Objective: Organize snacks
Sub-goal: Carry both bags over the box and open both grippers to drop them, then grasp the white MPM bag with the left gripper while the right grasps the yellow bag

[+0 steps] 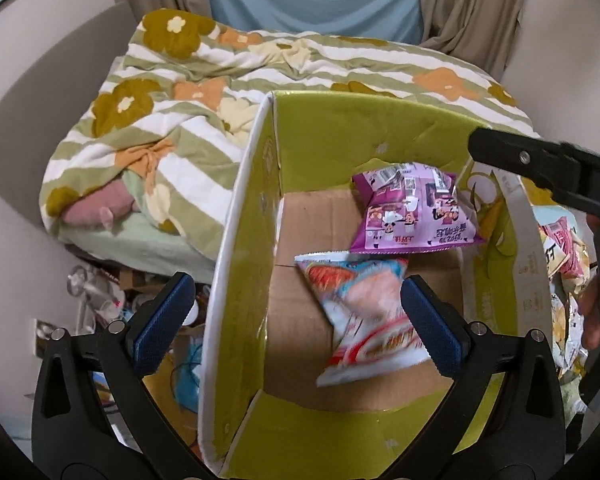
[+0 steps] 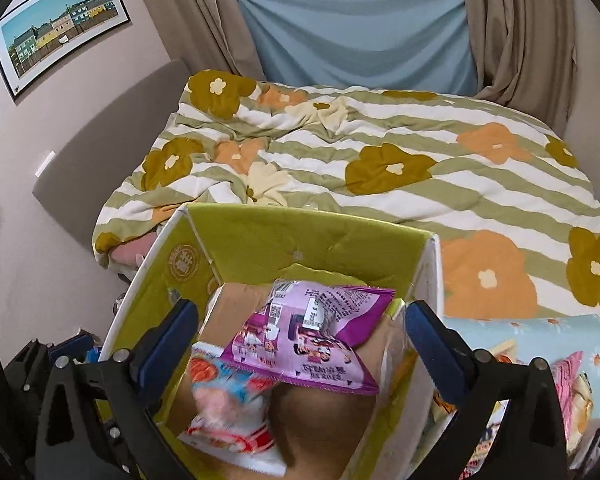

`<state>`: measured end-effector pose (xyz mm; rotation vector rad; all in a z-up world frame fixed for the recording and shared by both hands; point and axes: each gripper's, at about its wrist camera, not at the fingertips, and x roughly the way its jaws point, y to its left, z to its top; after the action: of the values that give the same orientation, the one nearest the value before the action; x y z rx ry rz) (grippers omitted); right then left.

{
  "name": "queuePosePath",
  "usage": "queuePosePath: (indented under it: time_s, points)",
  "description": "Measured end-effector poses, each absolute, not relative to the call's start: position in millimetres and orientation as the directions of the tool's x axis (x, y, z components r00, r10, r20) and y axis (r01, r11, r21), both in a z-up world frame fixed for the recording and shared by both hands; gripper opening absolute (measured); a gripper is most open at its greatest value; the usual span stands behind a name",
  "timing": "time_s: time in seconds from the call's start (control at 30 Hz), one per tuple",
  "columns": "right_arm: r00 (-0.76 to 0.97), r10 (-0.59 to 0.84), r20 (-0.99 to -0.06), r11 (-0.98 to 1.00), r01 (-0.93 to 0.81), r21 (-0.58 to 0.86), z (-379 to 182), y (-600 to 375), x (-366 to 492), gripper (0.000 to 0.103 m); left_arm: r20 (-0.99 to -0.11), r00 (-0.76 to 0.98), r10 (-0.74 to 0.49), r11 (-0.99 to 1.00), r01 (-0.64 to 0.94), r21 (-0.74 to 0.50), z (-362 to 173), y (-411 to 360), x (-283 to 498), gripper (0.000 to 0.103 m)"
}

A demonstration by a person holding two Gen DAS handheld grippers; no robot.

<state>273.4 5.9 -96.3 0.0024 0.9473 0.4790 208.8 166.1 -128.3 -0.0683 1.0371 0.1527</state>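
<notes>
A green cardboard box (image 1: 324,136) (image 2: 260,236) stands open by the bed. In it lie a purple snack bag (image 1: 412,216) (image 2: 312,340) and a white, red and blue snack bag (image 1: 364,312) (image 2: 228,404), which looks blurred. My left gripper (image 1: 296,320) is open and empty above the box's left wall. My right gripper (image 2: 300,344) is open and empty above the box; its black body (image 1: 548,172) shows at the right in the left wrist view.
More snack bags (image 1: 564,264) (image 2: 568,392) lie in a pile to the right of the box on a light blue cloth. A bed with a striped flowered quilt (image 2: 380,152) is behind. Clutter sits on the floor (image 1: 108,292) left of the box.
</notes>
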Motion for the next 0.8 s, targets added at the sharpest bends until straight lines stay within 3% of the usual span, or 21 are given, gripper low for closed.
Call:
queuePosePath:
  time_s: [0.37,0.8]
  points:
    - [0.559,0.402,-0.725,0.901,-0.383,0.204,-37,-8,229,0.103,-0.791,0.605,0.093,0.993,-0.116,0.028,-66,161,187,0.103]
    - [0.667,0.329,-0.669,0.944,-0.228,0.237,16,-94,163,0.103,-0.752,0.652,-0.094,0.996,0.071,-0.063,-37,109,166,0.103]
